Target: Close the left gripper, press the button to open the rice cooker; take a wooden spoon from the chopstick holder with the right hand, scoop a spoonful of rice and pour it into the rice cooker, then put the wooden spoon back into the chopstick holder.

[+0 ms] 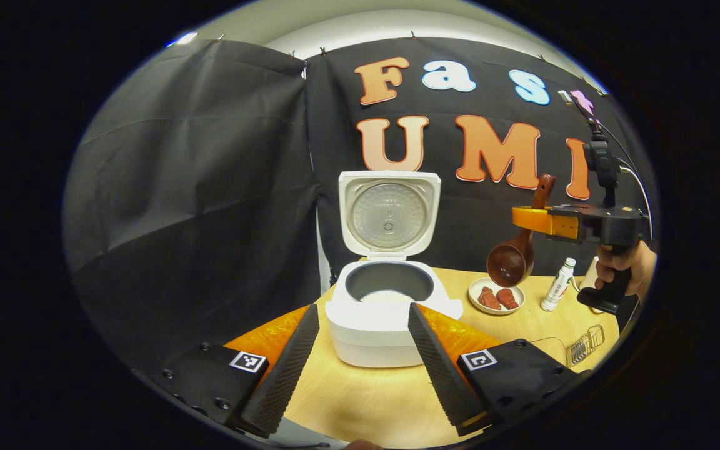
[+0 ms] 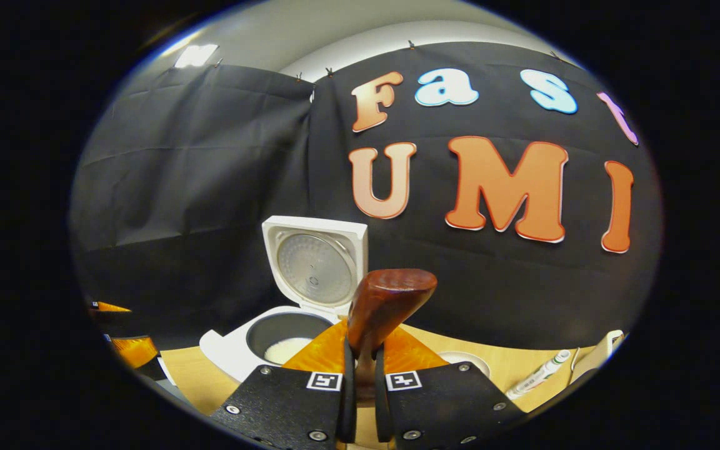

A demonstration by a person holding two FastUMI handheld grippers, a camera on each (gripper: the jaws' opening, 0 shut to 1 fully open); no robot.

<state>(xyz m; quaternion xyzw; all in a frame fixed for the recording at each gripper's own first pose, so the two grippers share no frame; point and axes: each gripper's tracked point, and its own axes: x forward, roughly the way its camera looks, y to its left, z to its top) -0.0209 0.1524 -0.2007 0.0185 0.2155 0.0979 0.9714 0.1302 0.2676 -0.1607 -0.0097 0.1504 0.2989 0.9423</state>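
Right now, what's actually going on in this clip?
A person works with two handheld grippers. The white rice cooker stands on the wooden table with its lid up and white rice at the bottom of its dark pot. The right gripper is shut on the handle of the brown wooden spoon, held in the air right of the cooker, above a small plate. The left gripper is open, facing the cooker.

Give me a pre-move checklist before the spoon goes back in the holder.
1. Cooker lid open: ok.
2. Rice in pot: ok, white rice at the bottom.
3. Right gripper shut on spoon: ok.
4. Spoon bowl empty: ok, tipped down, looks bare.
5. Left gripper away from spoon: ok, open, facing the cooker.
6. Holder position: cannot tell.
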